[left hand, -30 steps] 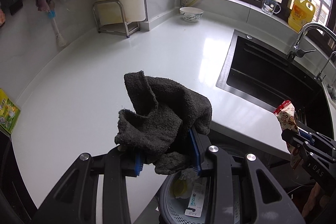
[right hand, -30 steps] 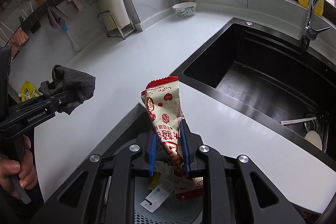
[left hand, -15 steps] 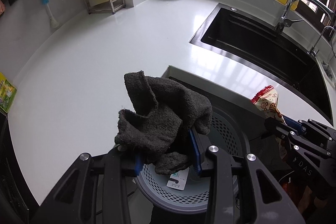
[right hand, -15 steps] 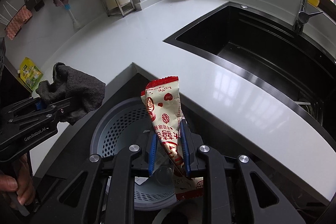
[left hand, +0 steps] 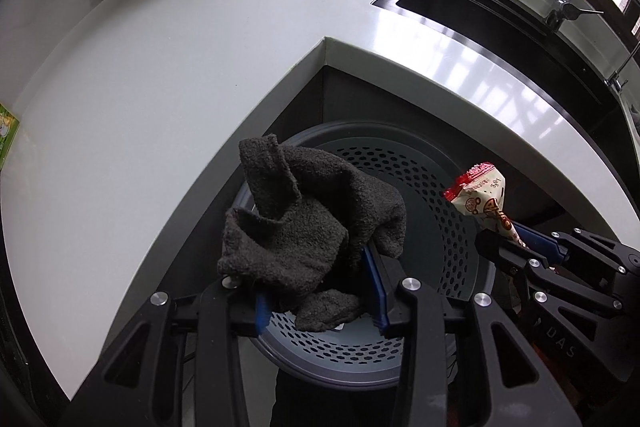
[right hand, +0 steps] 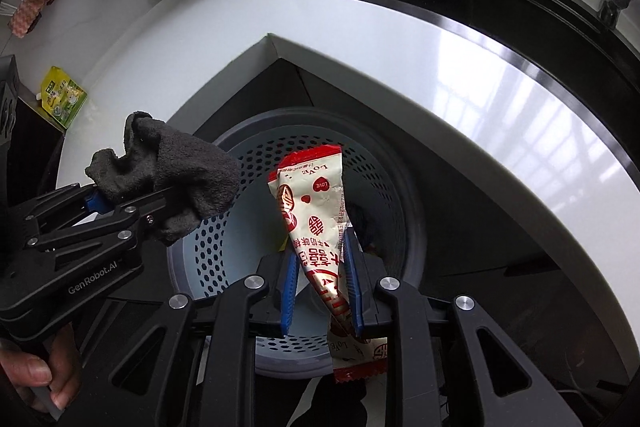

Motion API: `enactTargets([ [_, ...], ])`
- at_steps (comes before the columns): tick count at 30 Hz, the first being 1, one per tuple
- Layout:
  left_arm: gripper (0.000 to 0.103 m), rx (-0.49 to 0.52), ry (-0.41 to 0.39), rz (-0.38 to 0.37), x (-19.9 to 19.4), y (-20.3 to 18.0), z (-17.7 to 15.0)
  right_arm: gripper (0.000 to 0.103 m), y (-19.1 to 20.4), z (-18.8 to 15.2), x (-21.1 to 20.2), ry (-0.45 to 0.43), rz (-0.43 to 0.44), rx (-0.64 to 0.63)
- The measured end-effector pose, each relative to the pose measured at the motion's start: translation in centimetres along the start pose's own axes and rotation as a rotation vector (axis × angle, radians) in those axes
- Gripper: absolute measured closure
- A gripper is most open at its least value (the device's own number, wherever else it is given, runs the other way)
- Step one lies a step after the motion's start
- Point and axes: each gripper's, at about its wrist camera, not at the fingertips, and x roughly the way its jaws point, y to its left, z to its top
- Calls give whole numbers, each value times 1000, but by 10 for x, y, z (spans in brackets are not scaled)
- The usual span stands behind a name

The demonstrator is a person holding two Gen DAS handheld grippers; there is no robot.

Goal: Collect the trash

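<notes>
White table [left hand: 160, 75] wraps the corner as both grippers hover over the bin [right hand: 400, 163] below, the left gripper [left hand: 320, 301] clamped on a dark rag [left hand: 304, 227], the right gripper [right hand: 322, 287] pinching a snack wrapper [right hand: 316, 211], poised to drop.

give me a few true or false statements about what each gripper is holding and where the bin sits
1. The left gripper is shut on a dark grey rag. True.
2. The right gripper holds a blue bottle brush. False: it is clamped on a red and white snack wrapper.
3. Both grippers are above a perforated grey trash bin. True.
4. The trash bin stands on the white countertop. False: it sits below the counter's edge, in the inner corner.
5. The snack wrapper already lies at the bottom of the bin. False: it is between the right gripper's fingers, above the bin.
</notes>
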Motion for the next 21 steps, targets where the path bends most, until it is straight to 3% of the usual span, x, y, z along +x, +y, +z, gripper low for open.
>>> enactTargets([
  [5, 52, -12, 11, 12, 3, 4, -5, 79, 2, 2, 14, 36, 13, 4],
  [7, 37, -25, 5, 24, 0, 7, -7, 63, 4, 2, 15, 42, 9, 2],
  [8, 36, -30, -1, 31, -1, 9, -7, 52, 4, 2, 14, 35, 2, 2],
  [15, 35, -71, -9, 52, -11, 19, -9, 52, 5, 0, 3, 2, 4, -13],
  [21, 27, -83, -51, 67, -30, 17, -9, 52, 7, -3, -11, -23, -8, -32],
])
